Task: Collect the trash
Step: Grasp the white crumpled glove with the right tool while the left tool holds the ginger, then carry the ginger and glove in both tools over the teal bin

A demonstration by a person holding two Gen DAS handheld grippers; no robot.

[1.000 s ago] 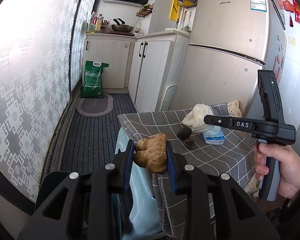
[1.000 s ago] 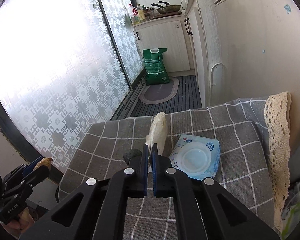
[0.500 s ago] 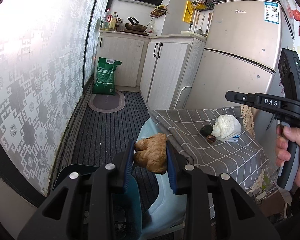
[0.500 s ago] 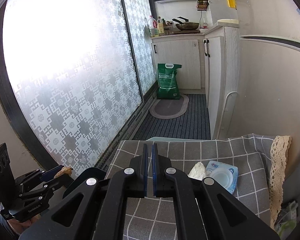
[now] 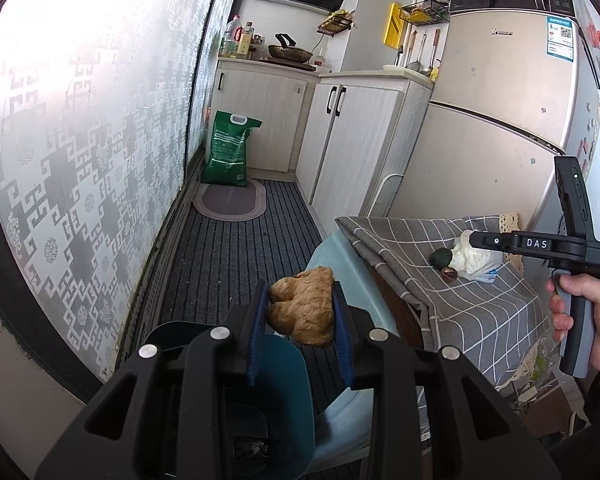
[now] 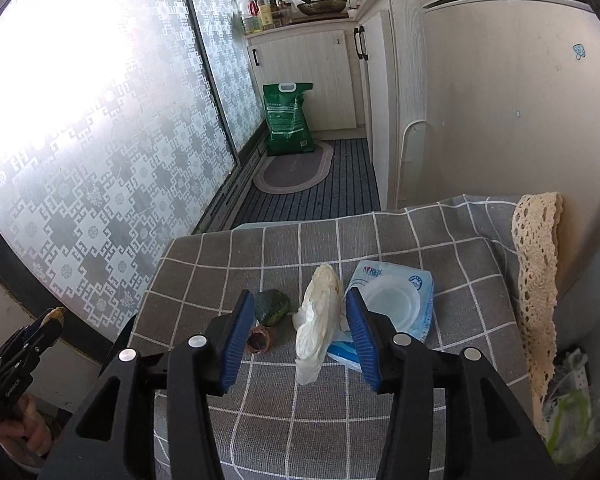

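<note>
My left gripper [image 5: 300,336] is shut on a brown ginger-like lump [image 5: 303,309] and holds it above the open dark teal bin [image 5: 236,408] on the floor. My right gripper [image 6: 296,336] is open above the grey checked tablecloth [image 6: 380,420]. A crumpled white plastic wrapper [image 6: 318,320] lies between its fingers. A dark green avocado piece [image 6: 273,306] and a small brown pit [image 6: 259,340] lie just left of the wrapper. A blue wet-wipes pack [image 6: 392,308] lies to the right. The right gripper also shows in the left wrist view [image 5: 476,240].
A light blue chair [image 5: 340,264] stands between the bin and the table. A patterned glass door [image 5: 80,140] runs along the left. White cabinets [image 5: 352,140], a fridge [image 5: 500,120], a green sack [image 5: 228,148] and an oval mat [image 5: 230,200] lie beyond.
My right gripper has opened and dropped down around the white wrapper. My left gripper has carried the lump away from the table, over the bin.
</note>
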